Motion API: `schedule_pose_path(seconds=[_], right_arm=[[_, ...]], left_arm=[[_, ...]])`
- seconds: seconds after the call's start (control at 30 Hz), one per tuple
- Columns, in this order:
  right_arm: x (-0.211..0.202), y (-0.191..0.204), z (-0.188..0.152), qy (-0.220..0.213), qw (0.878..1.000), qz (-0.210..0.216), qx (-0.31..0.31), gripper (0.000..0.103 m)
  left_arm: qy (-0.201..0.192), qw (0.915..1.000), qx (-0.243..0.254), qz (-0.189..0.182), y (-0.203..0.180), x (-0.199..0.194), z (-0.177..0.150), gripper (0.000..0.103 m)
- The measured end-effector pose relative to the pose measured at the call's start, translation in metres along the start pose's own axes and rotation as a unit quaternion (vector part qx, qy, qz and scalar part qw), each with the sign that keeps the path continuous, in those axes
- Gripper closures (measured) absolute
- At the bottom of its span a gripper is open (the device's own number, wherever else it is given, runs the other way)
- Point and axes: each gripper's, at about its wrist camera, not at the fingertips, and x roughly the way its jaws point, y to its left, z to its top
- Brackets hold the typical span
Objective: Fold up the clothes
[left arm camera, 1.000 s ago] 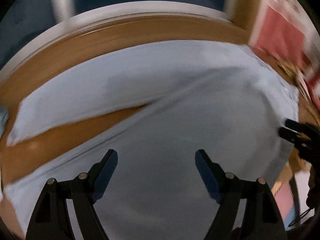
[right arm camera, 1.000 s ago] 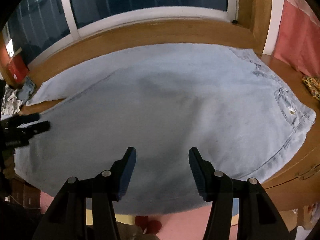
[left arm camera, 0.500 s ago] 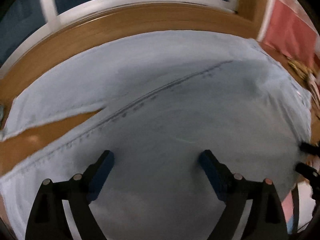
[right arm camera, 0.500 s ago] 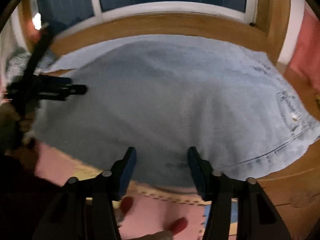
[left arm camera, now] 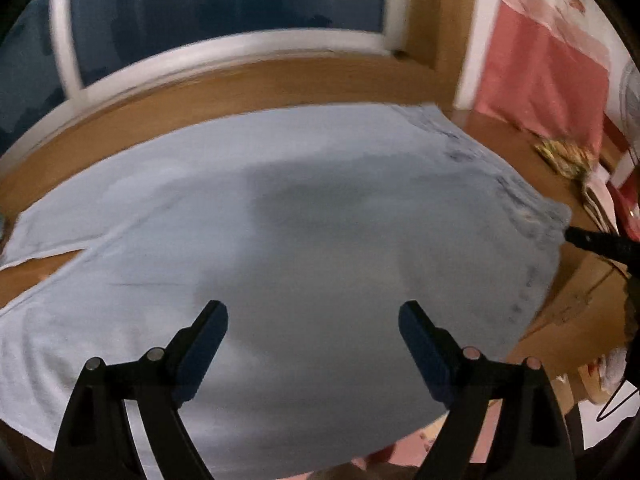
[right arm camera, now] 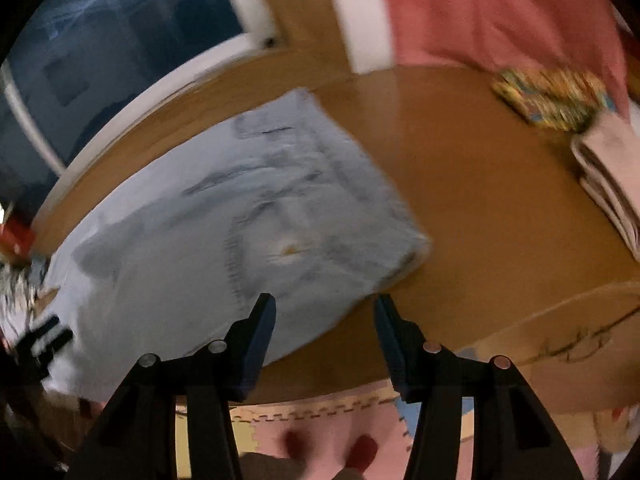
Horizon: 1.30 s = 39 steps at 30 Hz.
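Left tongs point(left arm camera: 313, 322): fingers spread wide, released, nothing between them. They hang over the middle of the light-blue jeans point(left arm camera: 304, 240), which lie spread flat on the wooden bench point(left arm camera: 248, 84). Under and ahead of these tongs is plain denim with a soft shadow across it. To their left the two legs part, with a wedge of bare bench showing in the split. To their far right is the waistband end with darker stitching; the tip of the right tongs point(left arm camera: 592, 240) shows just beside that edge. Contact there cannot be told; the view is blurred.

Right tongs point(right arm camera: 325, 320): also released, fingers apart, empty. They sit above the near corner of the jeans point(right arm camera: 248, 216); the left finger is over cloth, the right finger over bare bench point(right arm camera: 460, 184). Just ahead lies a back pocket with a small pale flower mark. Below the tongs, past the bench edge, is a pink foam floor mat point(right arm camera: 320, 432).

Farther right on the bench: folded pale cloth point(right arm camera: 612, 176) and a multicoloured patterned item point(right arm camera: 556, 96). Beyond the jeans: a white-framed window point(left arm camera: 224, 12), dark outside, and a pink curtain point(right arm camera: 500, 12) to the right.
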Motion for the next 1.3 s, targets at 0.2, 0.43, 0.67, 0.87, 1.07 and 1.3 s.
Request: schedule_pose_path(seconds=[0.2, 0.43, 0.67, 0.87, 1.07, 1.3], right_arm=[[0.015, -0.011, 0.012, 0.025, 0.997, 0.048, 0.046, 0.052], [0.009, -0.013, 0.029, 0.038, 0.99, 0.108, 0.077, 0.098], [-0.002, -0.01, 0.051, 0.052, 0.981, 0.17, 0.078, 0.098], [-0.006, -0.005, 0.068, 0.081, 0.977, 0.196, -0.01, 0.098], [-0.017, -0.008, 0.062, 0.108, 0.955, 0.178, -0.213, 0.092], [-0.043, 0.006, 0.01, -0.036, 0.839, 0.077, -0.538, 0.034]], left_arm=[[0.01, 0.9959, 0.074, -0.052, -0.065, 0.021, 0.002, 0.016], [-0.001, 0.9842, 0.126, -0.125, -0.127, 0.028, 0.019, 0.016], [-0.037, 0.9738, 0.181, -0.132, -0.198, 0.021, 0.02, 0.016], [-0.048, 0.9881, 0.137, -0.052, -0.216, 0.033, 0.025, 0.018], [-0.016, 0.9963, 0.062, -0.057, -0.205, 0.046, 0.036, 0.083], [-0.022, 0.9985, 0.037, -0.034, -0.204, 0.039, 0.039, 0.083]])
